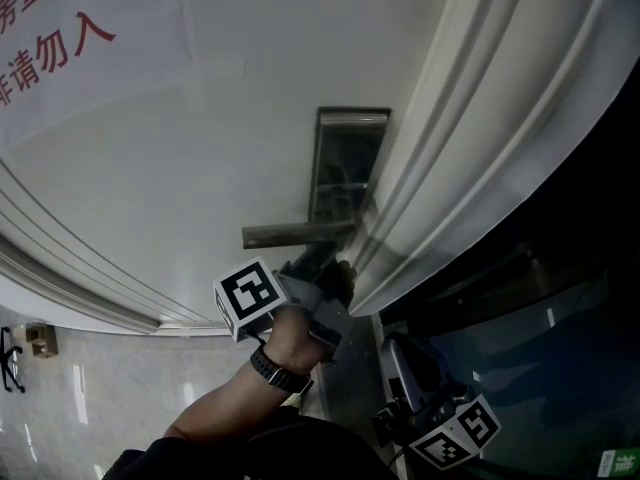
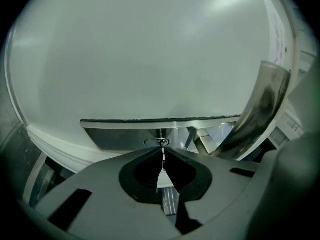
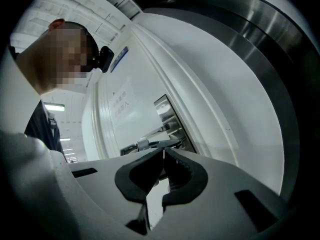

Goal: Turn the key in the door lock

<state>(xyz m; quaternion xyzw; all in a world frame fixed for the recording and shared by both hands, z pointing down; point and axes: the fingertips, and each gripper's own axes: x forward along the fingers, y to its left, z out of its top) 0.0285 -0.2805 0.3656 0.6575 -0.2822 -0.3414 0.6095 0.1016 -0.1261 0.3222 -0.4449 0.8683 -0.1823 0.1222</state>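
Note:
The white door [image 1: 200,148] carries a metal lock plate [image 1: 348,163] with a lever handle [image 1: 298,234]. My left gripper [image 1: 325,268] is pressed up to the plate just under the handle. In the left gripper view its jaws are shut on the key [image 2: 163,160], a thin strip seen edge-on that runs to the keyhole [image 2: 157,142] in the lock plate [image 2: 125,136] below the handle [image 2: 160,120]. My right gripper [image 1: 400,363] hangs low at the right, away from the lock. It is shut [image 3: 163,151] with nothing in it and looks along the door at the lock plate [image 3: 169,115].
A moulded door frame [image 1: 470,138] runs diagonally right of the lock. Dark glass [image 1: 540,348] lies beyond it. Red lettering [image 1: 60,43] marks the door's upper left. A tiled floor [image 1: 110,388] shows at the lower left. The person's wrist wears a watch [image 1: 278,371].

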